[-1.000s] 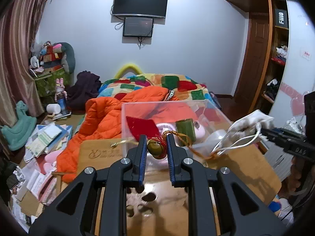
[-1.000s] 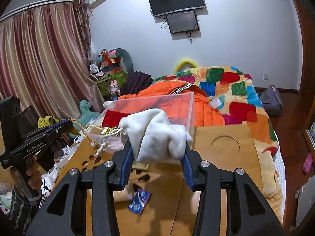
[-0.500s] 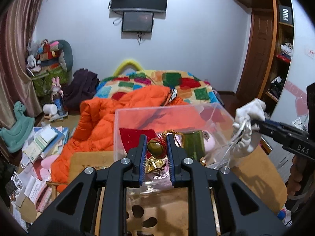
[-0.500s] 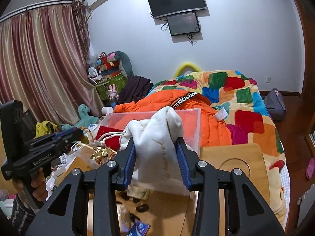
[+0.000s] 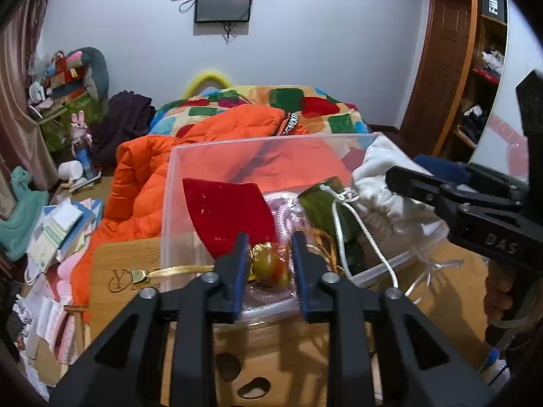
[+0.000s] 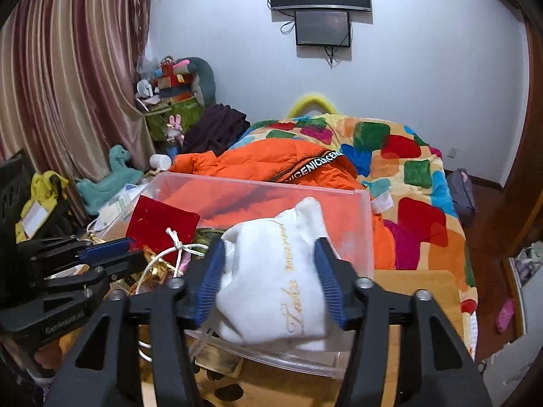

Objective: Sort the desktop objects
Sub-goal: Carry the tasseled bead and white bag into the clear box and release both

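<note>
A clear plastic bin (image 5: pixel 190 156) stands on the wooden desk (image 5: pixel 122 271). My left gripper (image 5: pixel 268 261) is shut on a gold-wrapped trinket (image 5: pixel 268 266) with a gold ribbon, held over the bin's near rim. My right gripper (image 6: pixel 271 274) is shut on a white drawstring pouch (image 6: pixel 275 288) held over the bin (image 6: pixel 359 224). The pouch also shows in the left wrist view (image 5: pixel 390 186). Inside the bin lie a red velvet pouch (image 5: pixel 227 210), a dark green box (image 5: pixel 322 210) and pink cord.
An orange jacket (image 5: pixel 142 176) and a colourful quilt (image 6: pixel 407 169) cover the bed behind the desk. Papers and books (image 5: pixel 57 224) pile up at the left. The desk has cut-out holes (image 5: pixel 251 386) near its front. A wardrobe stands at the right.
Both grippers have moved forward and down over the bin, each still holding its object. The white pouch has come lower, into the bin's right end.
</note>
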Demonstrator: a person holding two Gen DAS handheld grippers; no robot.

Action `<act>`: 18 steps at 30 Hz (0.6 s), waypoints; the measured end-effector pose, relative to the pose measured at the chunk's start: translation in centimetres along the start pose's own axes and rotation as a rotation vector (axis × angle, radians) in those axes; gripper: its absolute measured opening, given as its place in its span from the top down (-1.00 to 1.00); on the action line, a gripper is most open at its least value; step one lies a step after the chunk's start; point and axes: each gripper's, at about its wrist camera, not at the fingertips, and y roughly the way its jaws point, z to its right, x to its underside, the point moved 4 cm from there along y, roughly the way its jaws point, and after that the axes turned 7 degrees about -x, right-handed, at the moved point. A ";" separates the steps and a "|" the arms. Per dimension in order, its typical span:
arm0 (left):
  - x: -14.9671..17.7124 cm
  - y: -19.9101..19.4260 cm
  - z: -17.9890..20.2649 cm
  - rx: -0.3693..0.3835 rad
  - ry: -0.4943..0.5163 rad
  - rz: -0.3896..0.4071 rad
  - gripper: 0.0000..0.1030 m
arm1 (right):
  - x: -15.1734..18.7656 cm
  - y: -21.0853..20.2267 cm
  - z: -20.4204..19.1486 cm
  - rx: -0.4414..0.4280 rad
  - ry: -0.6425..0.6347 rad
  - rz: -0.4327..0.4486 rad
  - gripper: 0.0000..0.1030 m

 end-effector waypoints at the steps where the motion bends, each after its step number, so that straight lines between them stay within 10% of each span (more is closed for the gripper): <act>1: 0.0 -0.1 0.0 -0.005 0.001 0.004 0.33 | 0.0 -0.4 -0.1 0.007 -0.005 0.010 -0.22; 18: 0.1 -7.8 -0.5 -0.039 -0.047 0.131 -0.45 | 1.5 -10.2 -0.3 0.032 0.037 0.146 -0.86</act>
